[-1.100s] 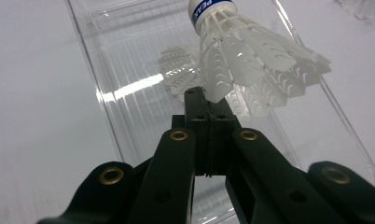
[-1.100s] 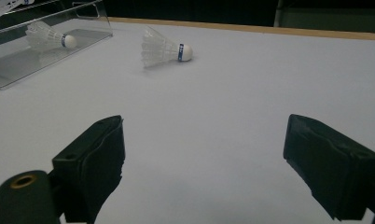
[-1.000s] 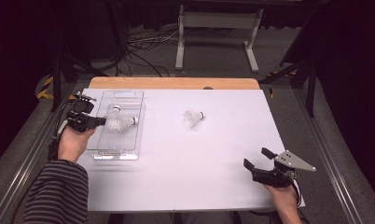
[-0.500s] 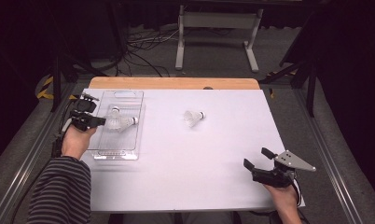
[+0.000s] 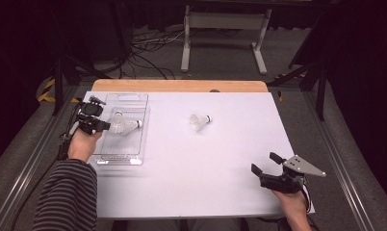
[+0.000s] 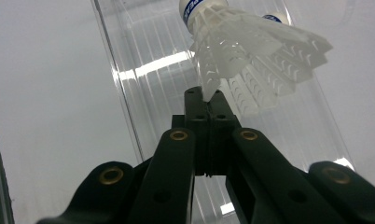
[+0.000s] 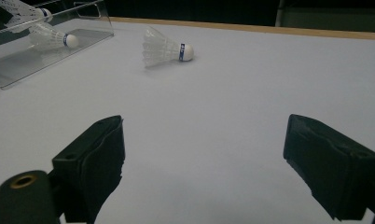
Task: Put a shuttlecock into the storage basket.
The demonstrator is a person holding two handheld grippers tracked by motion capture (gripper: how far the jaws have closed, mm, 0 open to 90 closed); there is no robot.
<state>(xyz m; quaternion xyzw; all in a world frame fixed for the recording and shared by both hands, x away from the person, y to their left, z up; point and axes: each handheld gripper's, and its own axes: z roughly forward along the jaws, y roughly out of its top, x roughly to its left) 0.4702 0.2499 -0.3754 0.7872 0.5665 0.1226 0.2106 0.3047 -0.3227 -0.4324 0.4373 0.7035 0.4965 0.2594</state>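
My left gripper is shut on the feather skirt of a white shuttlecock and holds it over the clear plastic tray at the table's left. In the left gripper view the jaws pinch the skirt's edge, and the shuttlecock points its blue-banded cork away. A second shuttlecock lies in the tray. A third shuttlecock lies on its side mid-table, cork to the right. My right gripper rests open near the front right edge, and the third shuttlecock lies far ahead of its jaws.
The white table top has a wooden strip along its far edge. Black stands, cables and a white frame sit on the floor behind. The tray lies far left in the right gripper view.
My left hand has shifted slightly over the tray with the shuttlecock still pinched. The right gripper has stayed put.
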